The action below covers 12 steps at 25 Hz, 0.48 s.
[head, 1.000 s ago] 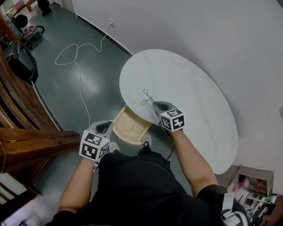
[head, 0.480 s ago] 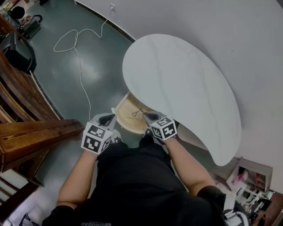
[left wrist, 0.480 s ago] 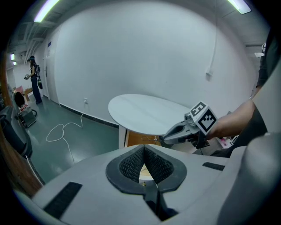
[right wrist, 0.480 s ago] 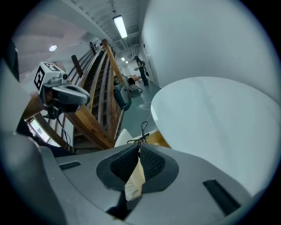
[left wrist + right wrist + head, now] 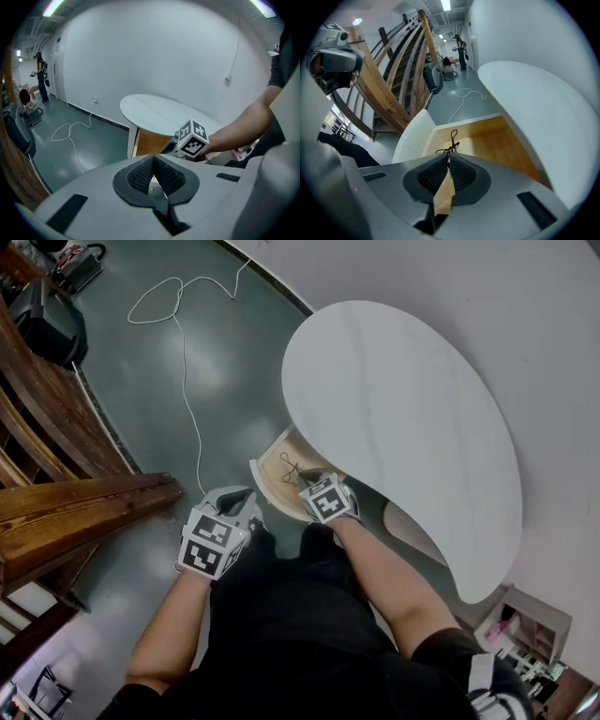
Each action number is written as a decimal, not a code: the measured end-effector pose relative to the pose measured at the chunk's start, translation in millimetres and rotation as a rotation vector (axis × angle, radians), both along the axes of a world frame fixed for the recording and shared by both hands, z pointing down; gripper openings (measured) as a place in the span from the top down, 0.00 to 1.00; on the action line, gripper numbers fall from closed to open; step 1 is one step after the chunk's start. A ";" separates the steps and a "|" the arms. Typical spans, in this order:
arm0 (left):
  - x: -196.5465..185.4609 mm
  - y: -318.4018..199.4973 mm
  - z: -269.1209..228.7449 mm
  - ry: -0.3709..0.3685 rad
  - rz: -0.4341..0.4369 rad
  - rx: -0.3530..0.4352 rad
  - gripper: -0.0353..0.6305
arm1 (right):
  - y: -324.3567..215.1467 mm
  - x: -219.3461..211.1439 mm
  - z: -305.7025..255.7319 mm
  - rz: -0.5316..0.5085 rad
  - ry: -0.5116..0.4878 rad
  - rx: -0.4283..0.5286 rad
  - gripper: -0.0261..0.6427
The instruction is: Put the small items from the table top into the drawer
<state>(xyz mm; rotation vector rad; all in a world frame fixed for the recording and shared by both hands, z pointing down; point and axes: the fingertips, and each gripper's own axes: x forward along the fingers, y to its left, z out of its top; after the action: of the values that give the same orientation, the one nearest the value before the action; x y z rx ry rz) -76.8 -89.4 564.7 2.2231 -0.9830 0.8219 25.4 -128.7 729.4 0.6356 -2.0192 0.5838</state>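
pinched tight on a thin black knotted cord (image 5: 451, 142), possibly a hair tie: right gripper (image 5: 303, 476), tilted down, cord dangling above the floor of the open wooden drawer (image 5: 272, 486), at the 8 o'clock edge of the white table (image 5: 403, 399). at its 8 o'clock, left gripper (image 5: 153, 161), pads pressed together, nothing between, outside the drawer.

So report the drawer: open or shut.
Open: the drawer sticks out from under the table top, wooden floor exposed; the right hand-held gripper holds a black cord over it.
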 end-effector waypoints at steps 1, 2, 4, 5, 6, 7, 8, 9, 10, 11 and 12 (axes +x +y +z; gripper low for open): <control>-2.9 0.7 1.5 -0.002 -0.008 -0.003 0.92 | -3.3 -3.0 8.0 -0.007 0.014 -0.005 0.94; -6.3 1.4 3.1 -0.005 -0.016 -0.007 0.92 | -6.5 -5.8 16.5 -0.011 0.026 -0.011 0.94; -14.4 3.8 6.2 -0.013 -0.036 -0.019 0.92 | -11.5 -10.9 33.5 -0.018 0.047 -0.030 0.94; -18.8 5.4 7.6 -0.016 -0.047 -0.026 0.92 | -12.9 -13.6 42.0 -0.024 0.056 -0.042 0.94; -22.9 7.1 9.0 -0.019 -0.057 -0.032 0.92 | -13.6 -16.1 50.4 -0.031 0.065 -0.057 0.94; -26.7 8.6 10.3 -0.021 -0.066 -0.037 0.92 | -14.7 -18.4 58.0 -0.038 0.074 -0.070 0.94; -29.8 9.7 11.4 -0.023 -0.074 -0.042 0.92 | -17.6 -20.4 63.8 -0.048 0.083 -0.074 0.94; -32.5 10.5 12.4 -0.025 -0.083 -0.046 0.92 | -20.5 -21.5 68.9 -0.058 0.097 -0.077 0.94; -34.8 11.1 13.4 -0.025 -0.092 -0.050 0.92 | -21.2 -20.6 74.9 -0.063 0.116 -0.089 0.94; -36.6 11.7 14.4 -0.025 -0.101 -0.054 0.92 | -18.9 -18.1 82.3 -0.064 0.137 -0.112 0.94; -37.8 12.2 15.4 -0.025 -0.109 -0.057 0.92 | -15.3 -15.6 89.9 -0.062 0.155 -0.139 0.94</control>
<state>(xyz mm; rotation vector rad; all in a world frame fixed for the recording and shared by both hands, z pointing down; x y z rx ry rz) -114.7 -77.2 580.1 2.0962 -1.0686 0.8199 9.8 -144.0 819.3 0.5165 -1.8299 0.6134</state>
